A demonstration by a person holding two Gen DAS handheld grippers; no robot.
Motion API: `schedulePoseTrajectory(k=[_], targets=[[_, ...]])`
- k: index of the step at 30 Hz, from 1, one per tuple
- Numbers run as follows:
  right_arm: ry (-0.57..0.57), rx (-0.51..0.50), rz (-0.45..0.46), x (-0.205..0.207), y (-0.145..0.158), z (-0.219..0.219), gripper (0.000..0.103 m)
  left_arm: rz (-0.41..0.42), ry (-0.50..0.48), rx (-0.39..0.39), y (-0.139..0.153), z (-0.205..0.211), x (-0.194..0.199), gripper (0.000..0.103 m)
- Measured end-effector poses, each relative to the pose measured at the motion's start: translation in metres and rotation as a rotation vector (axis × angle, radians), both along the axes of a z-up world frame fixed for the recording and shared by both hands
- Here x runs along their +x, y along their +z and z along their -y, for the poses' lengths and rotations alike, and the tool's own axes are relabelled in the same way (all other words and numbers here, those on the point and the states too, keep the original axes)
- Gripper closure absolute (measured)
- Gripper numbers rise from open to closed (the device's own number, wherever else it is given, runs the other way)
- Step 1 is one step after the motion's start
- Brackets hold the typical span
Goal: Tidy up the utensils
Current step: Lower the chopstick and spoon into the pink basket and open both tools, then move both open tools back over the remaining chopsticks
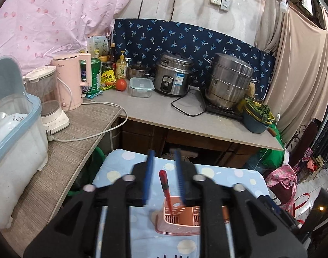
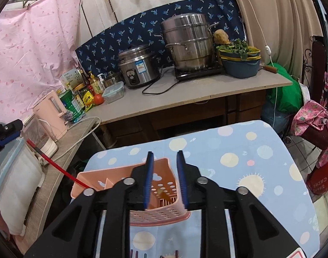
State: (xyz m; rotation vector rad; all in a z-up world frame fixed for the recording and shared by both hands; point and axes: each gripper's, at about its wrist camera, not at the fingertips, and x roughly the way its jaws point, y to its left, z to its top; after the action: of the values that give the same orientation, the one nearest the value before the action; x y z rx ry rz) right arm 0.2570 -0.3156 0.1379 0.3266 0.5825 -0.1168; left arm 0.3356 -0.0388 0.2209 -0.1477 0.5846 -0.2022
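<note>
A pink slotted utensil holder (image 1: 179, 215) stands on a blue dotted cloth (image 1: 228, 176). A red chopstick with a dark top (image 1: 165, 187) leans in it, between my left gripper's (image 1: 165, 157) blue fingers without touching them; that gripper is open. In the right wrist view the holder (image 2: 121, 182) sits under my right gripper (image 2: 165, 154), which is open and empty above its right compartment. The red chopstick (image 2: 56, 165) slants up left from the holder's left corner toward the left gripper (image 2: 4, 135).
A grey counter (image 1: 164, 111) behind holds a rice cooker (image 1: 172, 75), a steamer pot (image 1: 228, 81), a pink kettle (image 1: 71, 79), bottles and a bowl of greens (image 1: 257, 116). A dish bin (image 1: 13, 133) stands on the left shelf.
</note>
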Motion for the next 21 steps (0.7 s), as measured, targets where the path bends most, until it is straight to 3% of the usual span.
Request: schedulePoseTrajectory(k=[4, 12, 21], targets=[[-0.001, 0.001, 0.027, -0.019, 0.012, 0.000, 0.073, 0.015, 0.018, 0.003, 0.003, -0.008, -0.011, 0.057], [-0.001, -0.031, 0.046, -0.077, 0.024, -0.012, 0.069, 0.003, 0.022, 0.029, -0.003, -0.025, -0.053, 0.052], [0.019, -0.060, -0.003, -0.153, 0.002, -0.031, 0.069, -0.041, 0.004, 0.087, -0.041, -0.038, -0.120, 0.052]])
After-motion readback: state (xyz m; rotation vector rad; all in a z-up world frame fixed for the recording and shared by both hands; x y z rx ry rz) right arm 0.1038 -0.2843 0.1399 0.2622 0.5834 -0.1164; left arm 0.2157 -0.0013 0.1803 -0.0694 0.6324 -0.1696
